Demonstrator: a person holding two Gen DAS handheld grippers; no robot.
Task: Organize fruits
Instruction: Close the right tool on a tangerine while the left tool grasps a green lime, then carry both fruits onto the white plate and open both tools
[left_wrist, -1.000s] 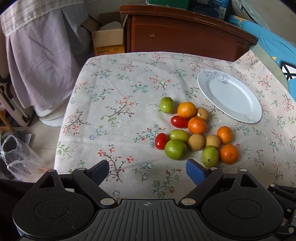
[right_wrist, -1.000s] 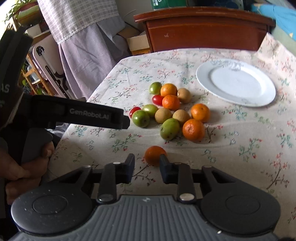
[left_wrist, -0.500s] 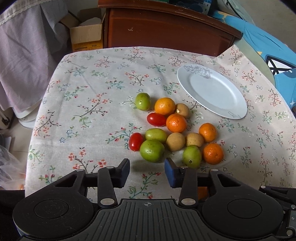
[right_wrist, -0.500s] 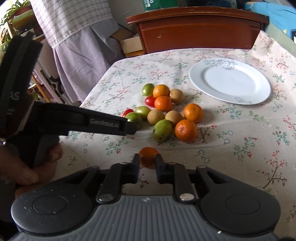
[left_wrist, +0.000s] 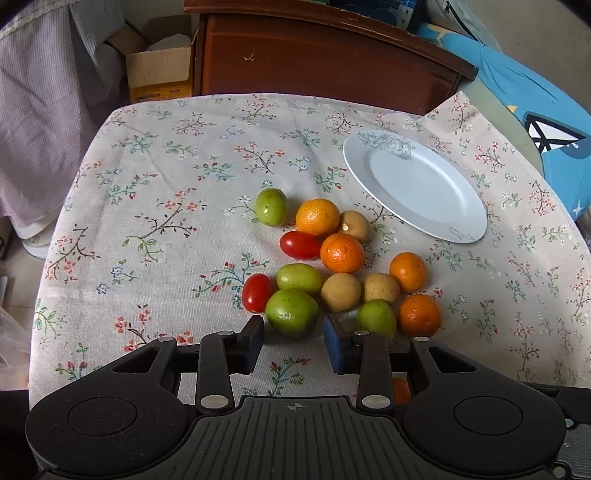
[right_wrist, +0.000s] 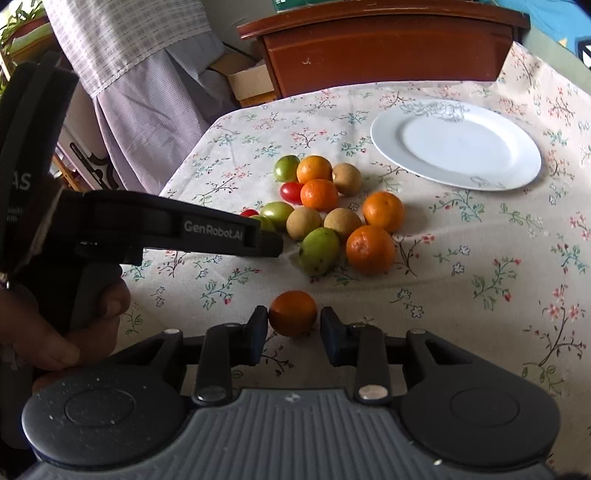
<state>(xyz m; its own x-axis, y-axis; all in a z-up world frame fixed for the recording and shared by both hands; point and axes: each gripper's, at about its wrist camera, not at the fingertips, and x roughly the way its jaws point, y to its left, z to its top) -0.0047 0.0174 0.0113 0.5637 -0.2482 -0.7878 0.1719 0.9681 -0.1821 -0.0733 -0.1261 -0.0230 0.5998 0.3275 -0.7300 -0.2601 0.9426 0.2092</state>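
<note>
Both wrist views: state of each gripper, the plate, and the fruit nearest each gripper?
Left gripper: open, astride the nearest green fruit.
Right gripper: open, a lone orange between its fingers, not clamped.
Plate: bare, flat on the tablecloth.
Fruit cluster: on the cloth, off the plate.

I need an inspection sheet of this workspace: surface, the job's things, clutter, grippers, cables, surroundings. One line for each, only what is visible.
Surface: floral tablecloth covering the table.
Job's things: cluster of green, orange, tan and red fruits; one lone orange fruit apart, near the table edge; white plate with nothing on it.
Clutter: nothing seen.
Grippers: left gripper open, jaws flanking the nearest green fruit; right gripper open, jaws flanking the lone orange fruit, a small gap on the right side.
Cables: nothing seen.
Surroundings: wooden cabinet, cardboard box, checked cloth.
</note>
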